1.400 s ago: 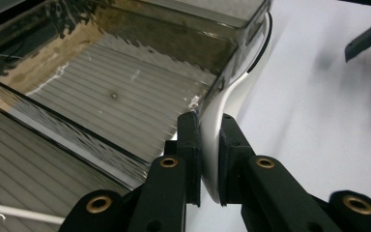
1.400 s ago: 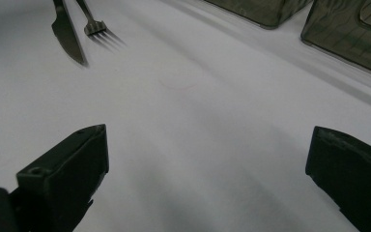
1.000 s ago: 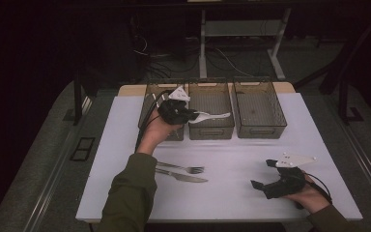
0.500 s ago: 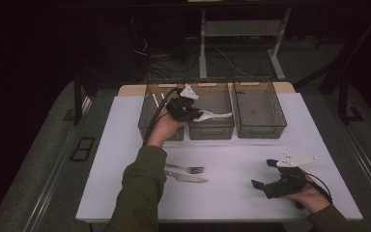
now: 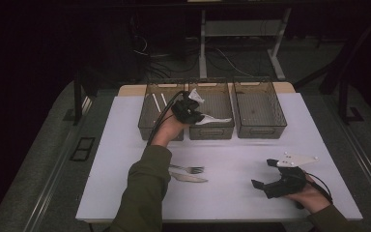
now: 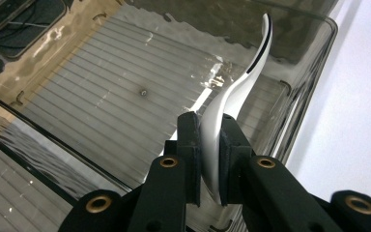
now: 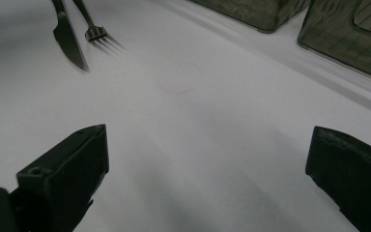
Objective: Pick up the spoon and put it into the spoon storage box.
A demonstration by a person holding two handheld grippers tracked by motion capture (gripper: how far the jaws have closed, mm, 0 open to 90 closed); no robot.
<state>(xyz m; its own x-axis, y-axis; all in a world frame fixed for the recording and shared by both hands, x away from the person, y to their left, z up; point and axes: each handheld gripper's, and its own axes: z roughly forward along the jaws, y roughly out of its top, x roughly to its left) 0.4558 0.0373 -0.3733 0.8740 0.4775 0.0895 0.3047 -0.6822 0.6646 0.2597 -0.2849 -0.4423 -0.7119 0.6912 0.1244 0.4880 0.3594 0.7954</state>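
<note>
A white spoon point(image 5: 216, 120) hangs over the middle bin point(image 5: 211, 131), with my left gripper point(image 5: 198, 117) shut on its handle. In the left gripper view the spoon point(image 6: 236, 92) stands on edge between the two black pads point(image 6: 189, 140), its bowl pointing into the smoky plastic bin point(image 6: 101, 96) below. My right gripper point(image 5: 263, 173) rests low over the white table at the front right, jaws wide open and nothing between them point(image 7: 207, 150). A fork point(image 5: 189, 169) and a knife point(image 5: 189, 178) lie side by side on the table near the left forearm.
Three smoky bins stand in a row at the back: the left bin point(image 5: 147, 126) holds two white sticks point(image 5: 157, 102), and the right bin point(image 5: 261, 130) stands beside the middle one. From the right gripper, the knife point(image 7: 70, 41) and fork point(image 7: 95, 31) lie far ahead.
My left gripper has carried the spoon to the right and a little down, from the left bin's edge to over the middle bin. The right gripper has stayed put.
</note>
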